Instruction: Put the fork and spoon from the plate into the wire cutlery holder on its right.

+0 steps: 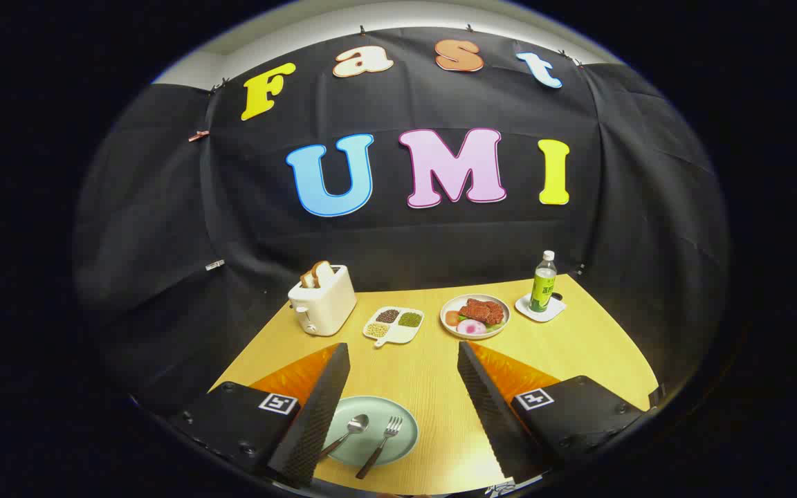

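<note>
Gripper up above the table, fingers wide apart, nothing between them but bare wood and part of the plate. Pale green plate low between the fingers, closer to the left finger, w/ its left rim tucked behind that finger. Spoon and fork side by side on it, spoon on the left, fork on the right, not touching. Both heads pointing away, handles toward the camera and slanting down-left; fork handle poking over the near rim. So long axes roughly along the fingers' reach, slightly skewed. Spoon handle partly hidden by the left finger.

Further out, beyond the fingertips: toaster w/ bread, divided dish of beans, plate of food, bottle on a coaster. Wire holder can't be made out from here.

Judgement: neither piece picked yet. Next probably drop down and shift left, fork first since nearer the centre; turn the wrist so the fingers close across the handle.
</note>
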Demonstrator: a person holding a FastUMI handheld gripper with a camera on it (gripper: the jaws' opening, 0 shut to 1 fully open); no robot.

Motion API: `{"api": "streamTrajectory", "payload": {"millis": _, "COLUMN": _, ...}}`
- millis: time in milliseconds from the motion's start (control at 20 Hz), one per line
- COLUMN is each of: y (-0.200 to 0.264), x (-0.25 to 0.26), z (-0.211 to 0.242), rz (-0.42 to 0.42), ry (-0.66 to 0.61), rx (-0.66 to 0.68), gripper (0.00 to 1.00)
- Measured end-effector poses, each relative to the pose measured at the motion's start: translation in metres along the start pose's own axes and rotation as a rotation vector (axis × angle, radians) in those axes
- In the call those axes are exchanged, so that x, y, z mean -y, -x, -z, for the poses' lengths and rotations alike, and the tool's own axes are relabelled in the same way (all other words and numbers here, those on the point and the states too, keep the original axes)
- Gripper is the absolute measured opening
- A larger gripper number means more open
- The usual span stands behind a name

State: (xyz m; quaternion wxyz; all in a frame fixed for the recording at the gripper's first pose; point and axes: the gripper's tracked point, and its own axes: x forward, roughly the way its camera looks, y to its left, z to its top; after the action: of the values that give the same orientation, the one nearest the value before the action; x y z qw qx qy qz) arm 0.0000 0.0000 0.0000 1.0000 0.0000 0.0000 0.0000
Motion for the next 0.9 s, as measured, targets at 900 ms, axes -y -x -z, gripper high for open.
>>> {"api": "streamTrajectory", "payload": {"millis": 900, "y": -0.004, "x": -0.029, "z": 0.015, "rz": -0.093, "ry": 0.033, "rx": -0.051, "gripper": 0.98}}
